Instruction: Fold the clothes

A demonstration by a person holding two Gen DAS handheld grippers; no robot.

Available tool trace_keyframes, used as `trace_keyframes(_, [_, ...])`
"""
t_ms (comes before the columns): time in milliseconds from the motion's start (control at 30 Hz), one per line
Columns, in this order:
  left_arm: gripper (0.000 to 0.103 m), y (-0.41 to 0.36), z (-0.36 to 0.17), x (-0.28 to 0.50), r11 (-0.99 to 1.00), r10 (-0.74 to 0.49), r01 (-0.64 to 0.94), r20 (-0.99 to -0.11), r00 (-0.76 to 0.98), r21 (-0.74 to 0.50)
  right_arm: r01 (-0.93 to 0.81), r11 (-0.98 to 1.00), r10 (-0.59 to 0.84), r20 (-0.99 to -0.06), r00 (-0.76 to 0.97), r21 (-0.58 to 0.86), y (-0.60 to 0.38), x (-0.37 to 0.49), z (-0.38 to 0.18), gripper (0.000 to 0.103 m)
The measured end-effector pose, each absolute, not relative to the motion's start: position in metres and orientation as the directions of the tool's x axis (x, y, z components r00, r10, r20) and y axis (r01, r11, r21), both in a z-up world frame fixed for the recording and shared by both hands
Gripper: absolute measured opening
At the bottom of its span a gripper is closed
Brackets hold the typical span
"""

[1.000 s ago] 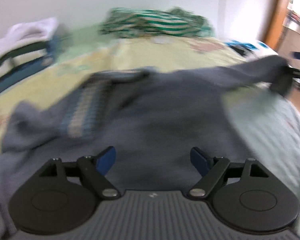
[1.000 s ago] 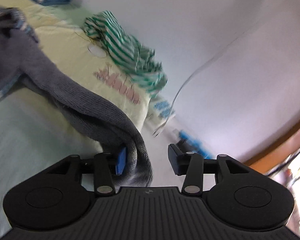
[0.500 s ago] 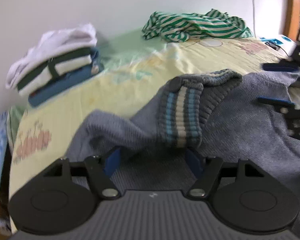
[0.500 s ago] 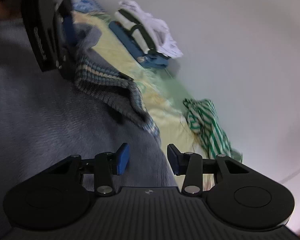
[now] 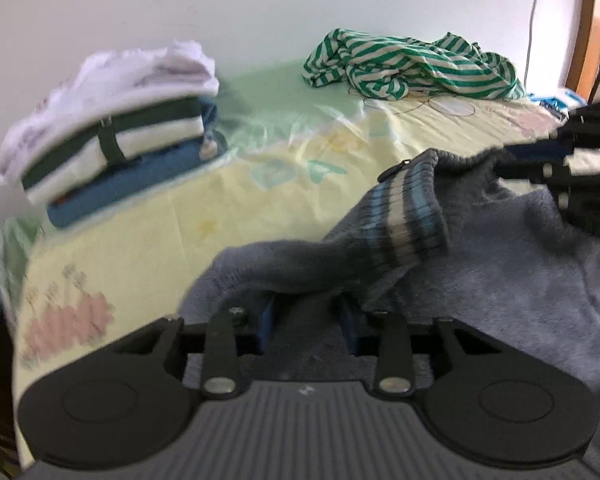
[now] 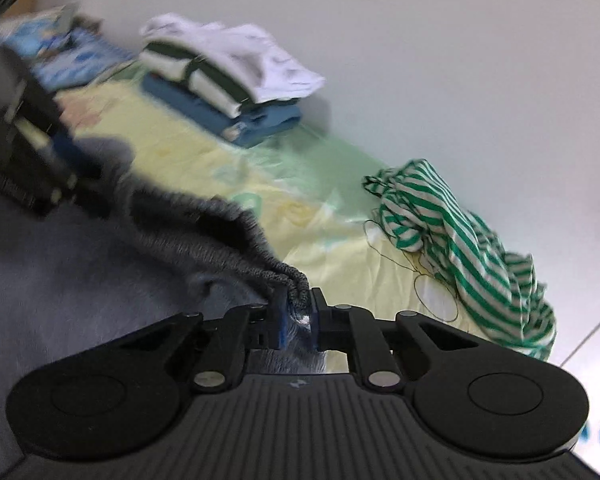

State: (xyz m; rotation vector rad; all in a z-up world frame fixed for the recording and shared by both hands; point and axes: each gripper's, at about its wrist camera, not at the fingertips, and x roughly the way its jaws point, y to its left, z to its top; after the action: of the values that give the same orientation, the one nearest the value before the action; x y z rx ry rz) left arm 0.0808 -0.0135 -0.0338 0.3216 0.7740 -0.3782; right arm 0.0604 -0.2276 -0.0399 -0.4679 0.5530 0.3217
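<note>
Gripping a grey knitted sweater point(image 5: 500, 264) with both tools, I have it spread across the near part of the pale yellow printed bedsheet point(image 5: 220, 208), its fleecy body filling my left camera from 3 to 6 o'clock. Its ribbed cuff with light blue and cream stripes point(image 5: 408, 216) lies folded over the body, just above my left gripper point(image 5: 306, 320). That gripper's blue pads stand partly apart with sweater fabric bunched between them; the cloth hides the contact, so I cannot tell whether they truly pinch it. My right gripper point(image 6: 298, 322) has its jaws drawn nearly together on a dark ribbed edge of the sweater point(image 6: 236, 248), which rises from the pads and runs off toward 10 o'clock, where the left tool point(image 6: 24, 148) shows as a blurred black shape. In the left view the right tool point(image 5: 572, 164) enters at 3 o'clock, touching the sweater's far edge.

Further back on the bed, at 10 o'clock in the left view, sits a stack of folded clothes point(image 5: 112, 132): white on top, a dark-green-and-cream piece in the middle, blue at the bottom. At 1 o'clock a crumpled green-and-white striped garment point(image 5: 416, 66) lies against the white wall point(image 5: 260, 8), well apart from the sweater. A wooden door frame point(image 5: 584, 28) stands at the right edge.
</note>
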Motion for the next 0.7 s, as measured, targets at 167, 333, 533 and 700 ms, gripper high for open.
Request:
trace_keyframes(167, [0.069, -0.024, -0.026, 0.075, 0.803, -0.214, 0.523, -0.681, 0.7, 0.286, -0.376, 0.893, 0.183, -0.563, 0.806, -0.248, -0.234, 0.075, -0.033, 0.01])
trace_keyframes(333, [0.07, -0.037, -0.024, 0.077, 0.688, -0.231, 0.597, -0.654, 0.72, 0.414, -0.388, 0.886, 0.188, -0.57, 0.8, -0.253, -0.232, 0.079, -0.039, 0.01])
trace_keyframes(533, [0.052, -0.05, -0.03, 0.098, 0.618, -0.27, 0.675, -0.698, 0.663, 0.403, -0.413, 0.871, 0.202, -0.573, 0.794, -0.266, -0.234, 0.079, -0.037, 0.01])
trace_keyframes(700, [0.025, -0.054, -0.049, 0.104, 0.602, -0.241, 0.688, -0.729, 0.641, 0.406, -0.426, 0.863, 0.198, -0.593, 0.781, -0.272, -0.236, 0.081, -0.043, 0.016])
